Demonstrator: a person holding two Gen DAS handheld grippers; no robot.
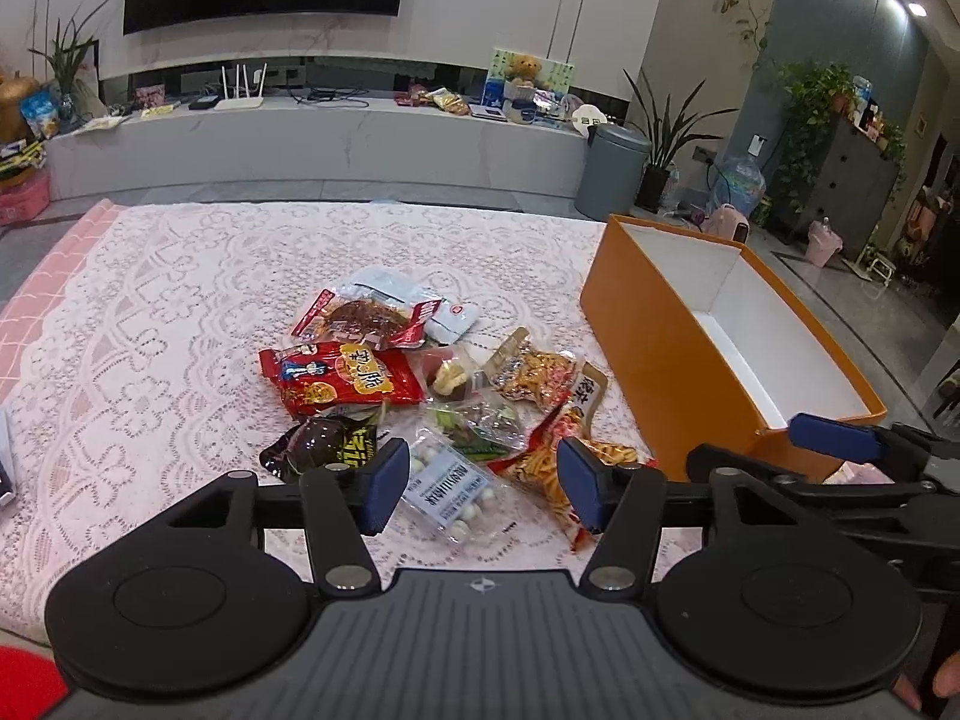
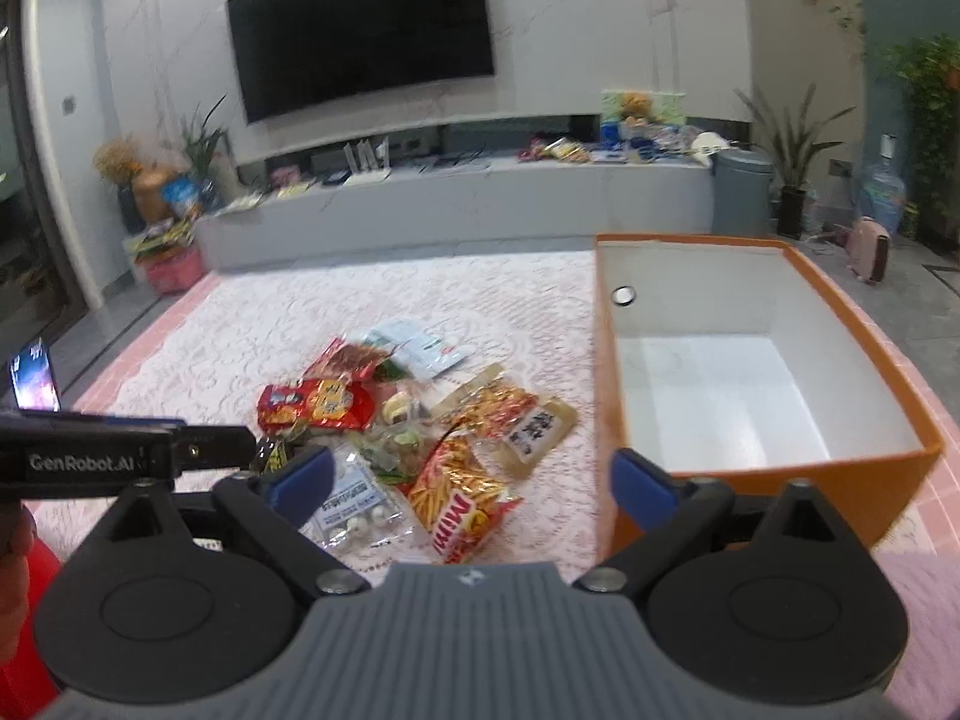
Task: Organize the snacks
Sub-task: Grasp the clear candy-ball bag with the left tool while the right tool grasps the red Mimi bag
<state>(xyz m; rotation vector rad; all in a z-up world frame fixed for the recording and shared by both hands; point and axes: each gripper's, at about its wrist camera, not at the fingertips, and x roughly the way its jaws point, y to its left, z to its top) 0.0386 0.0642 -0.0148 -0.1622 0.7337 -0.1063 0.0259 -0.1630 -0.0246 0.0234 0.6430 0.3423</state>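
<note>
Both my jaws hang apart, empty, over the snack pile (image 1: 438, 396); next, grip one packet for the orange box (image 2: 762, 360).

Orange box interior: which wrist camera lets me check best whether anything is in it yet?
The right wrist view: it looks down into the orange box, showing its white floor bare. The left wrist view sees the box from the side; the near wall hides most of the floor.
</note>
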